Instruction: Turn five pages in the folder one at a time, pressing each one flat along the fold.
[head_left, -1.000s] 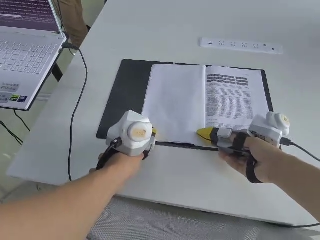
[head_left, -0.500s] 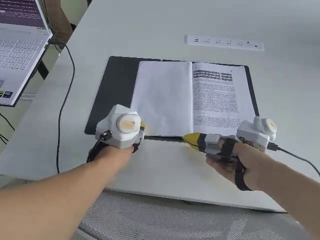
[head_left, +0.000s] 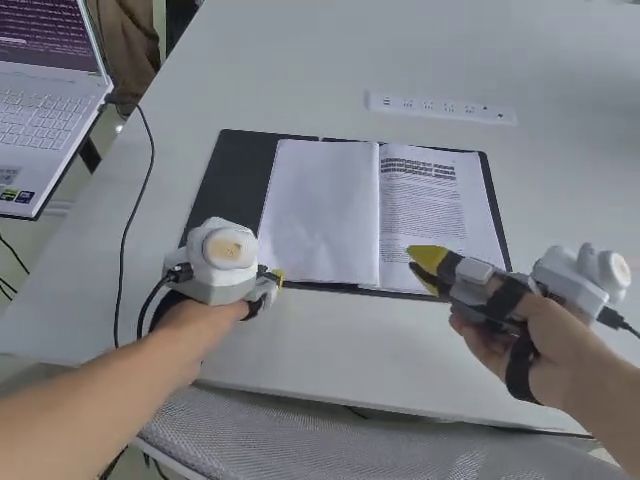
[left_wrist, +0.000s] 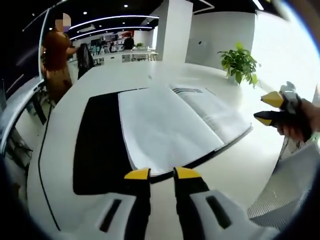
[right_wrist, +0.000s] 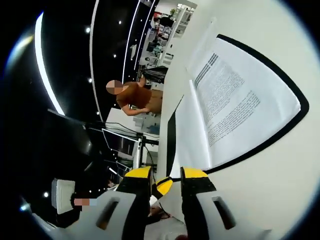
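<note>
A black folder (head_left: 232, 180) lies open on the white table, with a blank white page (head_left: 320, 210) on the left and a printed page (head_left: 432, 205) on the right. My left gripper (head_left: 272, 279) rests low at the blank page's near left corner (left_wrist: 150, 167), jaws a little apart with nothing between them (left_wrist: 161, 174). My right gripper (head_left: 425, 263) hovers above the near edge of the printed page (right_wrist: 235, 100), pointing left. Its yellow fingertips (left_wrist: 274, 99) stand slightly apart and hold nothing.
An open laptop (head_left: 40, 100) sits at the far left with a black cable (head_left: 135, 220) trailing over the table edge. A white power strip (head_left: 440, 105) lies beyond the folder. A mesh chair seat (head_left: 300, 440) is below the near edge. A person (left_wrist: 55, 50) stands far off.
My right gripper has lifted off the table's front and moved up over the printed page's near edge. The left gripper stays at the blank page's corner. The head camera has shifted.
</note>
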